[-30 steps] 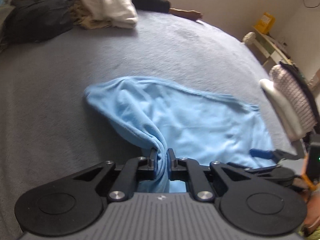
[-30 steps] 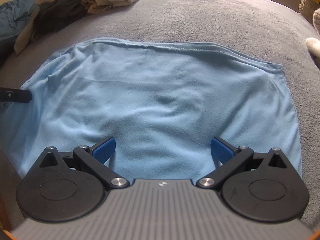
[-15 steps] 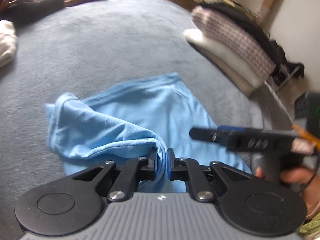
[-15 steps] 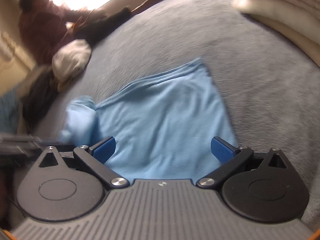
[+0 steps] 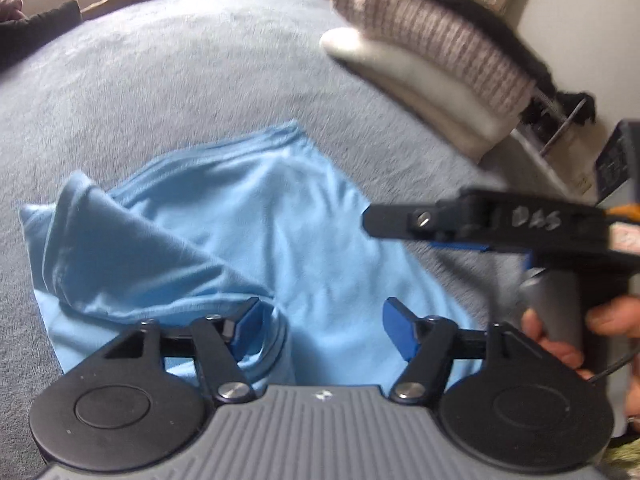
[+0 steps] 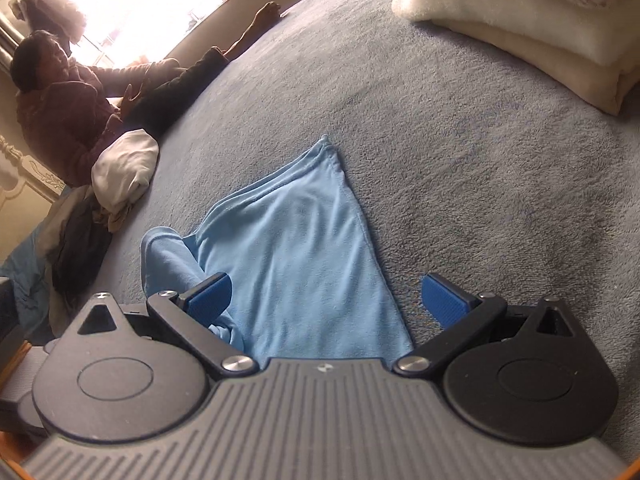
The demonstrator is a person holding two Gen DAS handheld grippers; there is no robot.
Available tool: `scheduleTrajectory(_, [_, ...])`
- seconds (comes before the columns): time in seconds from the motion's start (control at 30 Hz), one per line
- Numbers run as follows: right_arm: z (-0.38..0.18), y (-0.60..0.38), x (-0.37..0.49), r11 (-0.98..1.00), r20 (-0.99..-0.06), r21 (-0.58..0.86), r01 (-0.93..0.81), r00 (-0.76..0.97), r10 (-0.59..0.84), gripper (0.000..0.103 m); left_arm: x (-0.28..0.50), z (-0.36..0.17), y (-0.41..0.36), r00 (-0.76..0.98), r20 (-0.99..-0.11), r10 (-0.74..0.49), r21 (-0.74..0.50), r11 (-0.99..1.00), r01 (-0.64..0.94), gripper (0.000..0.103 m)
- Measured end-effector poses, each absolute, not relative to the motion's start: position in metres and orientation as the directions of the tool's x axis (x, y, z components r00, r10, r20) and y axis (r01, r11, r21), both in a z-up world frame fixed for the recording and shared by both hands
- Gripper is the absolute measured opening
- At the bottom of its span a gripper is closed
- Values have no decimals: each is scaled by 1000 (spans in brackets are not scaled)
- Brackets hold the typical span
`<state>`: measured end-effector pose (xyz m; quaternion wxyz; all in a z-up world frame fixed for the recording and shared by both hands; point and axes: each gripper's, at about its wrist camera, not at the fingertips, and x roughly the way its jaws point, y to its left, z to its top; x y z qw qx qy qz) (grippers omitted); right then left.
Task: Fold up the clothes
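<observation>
Light-blue cotton T-shirt point(image 5: 288, 240) lay partly folded on a grey fleece blanket point(image 5: 180, 80) that covered the bed, its left portion doubled over onto the body of the garment in a rumpled fold.

The left gripper point(image 5: 320, 330), black with blue pads, hovered over the near edge of the shirt; its jaws were opening, with the folded edge of cloth lying loose against the left pad point(image 5: 248, 330) and no squeeze on it from either side. The right gripper point(image 6: 325, 297) stood with its jaws spread wide above the shirt's near right corner, gripping nothing: one pad was over blue fabric, the other over bare blanket. In the left wrist view the same right gripper point(image 5: 384, 220) reached in from the right side as a black bar with faint handwriting on it, held by a hand point(image 5: 560, 340) wrapped around a grey handle.

The shirt tapered to a hemmed corner pointing away from both cameras. Beyond it, at the far right of the bed, folded cream blankets point(image 6: 520, 32) were stacked beneath a pink-and-white knitted throw point(image 5: 432, 40). At the far left, a pile of unfolded clothing point(image 6: 120, 172), white on top and dark beneath, waited beside a person in a dark maroon top point(image 6: 68, 120) sitting against a bright window, legs stretched along the bed's edge. The left wrist view was softly blurred.
</observation>
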<state>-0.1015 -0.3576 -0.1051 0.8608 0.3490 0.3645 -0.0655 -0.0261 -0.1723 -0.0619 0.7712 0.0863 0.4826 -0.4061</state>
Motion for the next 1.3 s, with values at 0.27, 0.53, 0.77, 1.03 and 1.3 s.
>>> scheduleTrajectory(0.27, [-95, -361, -122, 740, -633, 574, 351, 764, 129, 102, -14, -23, -105, 280, -673, -684, -506, 703, 501, 82])
scheduleTrajectory(0.53, [-84, -348, -145, 734, -582, 624, 269, 786, 207, 102, -15, -7, -56, 392, -670, -630, -450, 765, 461, 79])
scheduleTrajectory(0.77, [-68, -326, -103, 763, -574, 627, 161, 758, 312, 102, -57, -36, -58, 349, -772, -531, -264, 768, 584, 72])
scheduleTrajectory(1.03, [-44, -241, 4, 947, -683, 262, -185, 658, 317, 97, -77, -59, -77, 357, -798, -485, -134, 722, 679, 54])
scheduleTrajectory(1.3, [-79, -158, 25, 877, -721, -243, -414, 682, 122, 89, -66, -81, -75, 282, -813, -510, -203, 701, 684, 50])
